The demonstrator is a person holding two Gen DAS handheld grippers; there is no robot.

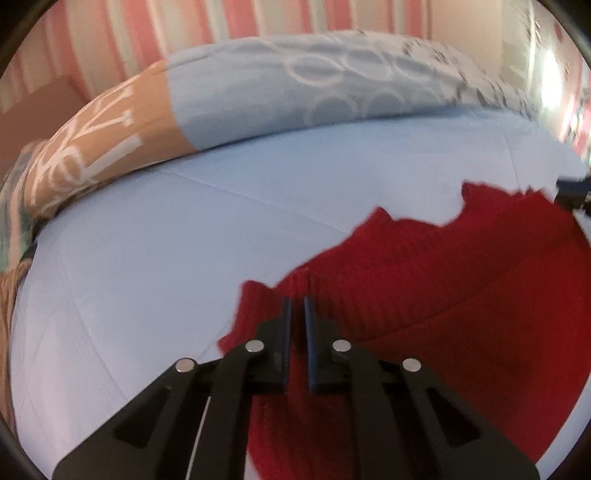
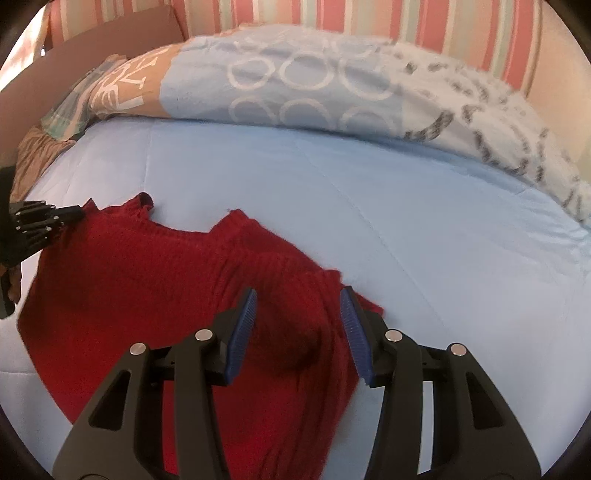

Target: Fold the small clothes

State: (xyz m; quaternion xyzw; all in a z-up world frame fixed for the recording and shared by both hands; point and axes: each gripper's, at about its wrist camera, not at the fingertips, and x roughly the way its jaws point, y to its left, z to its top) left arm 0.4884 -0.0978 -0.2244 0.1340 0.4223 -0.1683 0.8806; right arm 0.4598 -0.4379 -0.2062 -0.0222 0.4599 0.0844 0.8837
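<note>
A red ribbed knit sweater [image 1: 443,295] lies spread on the light blue bed sheet [image 1: 147,258]. My left gripper [image 1: 298,301] is shut on a bunched edge of the sweater, with red fabric pinched between its blue pads. From the right wrist view the left gripper [image 2: 79,212] shows at the far left, holding a corner of the sweater [image 2: 147,280]. My right gripper [image 2: 299,295] stands open just above the sweater's right edge, its pads apart and not pressing the fabric. Its tip [image 1: 570,188] barely shows at the right border of the left wrist view.
A rolled quilt [image 2: 295,85] with ring, letter and grey patterns lies across the back of the bed. Behind it is a pink striped wall [image 2: 443,26], with a brown cardboard box [image 2: 110,44] at the back left. Bare sheet [image 2: 443,240] lies right of the sweater.
</note>
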